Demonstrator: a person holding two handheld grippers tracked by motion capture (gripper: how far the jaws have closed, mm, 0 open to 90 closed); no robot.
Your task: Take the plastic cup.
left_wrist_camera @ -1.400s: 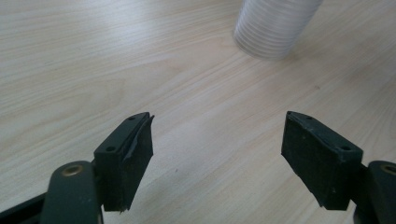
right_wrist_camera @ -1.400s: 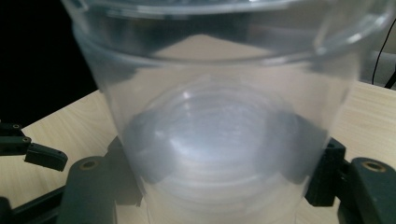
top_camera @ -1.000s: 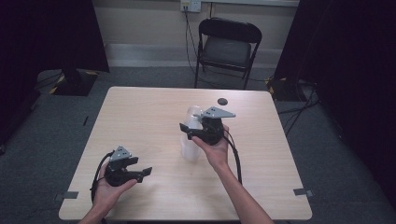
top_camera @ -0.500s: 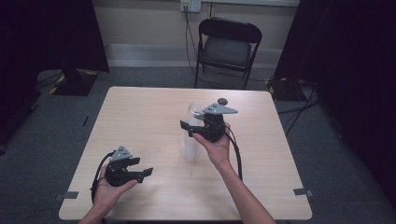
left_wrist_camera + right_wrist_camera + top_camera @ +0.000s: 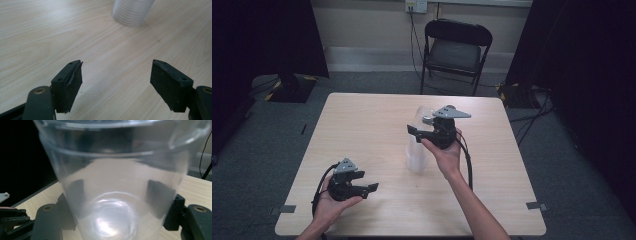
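A clear plastic cup (image 5: 117,170) stands upright between my right gripper's (image 5: 117,195) jaws, whose pads press on its sides. From above, the right gripper (image 5: 418,132) holds the upper part of a tall translucent cup stack (image 5: 417,157) at mid-table. Whether the held cup is free of the cups below I cannot tell. My left gripper (image 5: 371,189) rests near the front left of the table (image 5: 362,120). It is open, its jaws have just been opening a little, and nothing lies between them. Beyond the left gripper (image 5: 116,75) is the stack's ribbed base (image 5: 132,12).
A black folding chair (image 5: 457,50) stands behind the table's far edge. Dark curtains hang at both sides. Cables run on the floor at the right. Bare wood lies on all sides of the cup stack.
The right gripper has crept slightly towards the far edge with the cup, and now covers the small dark object seen beyond it. The left hand has stayed put.
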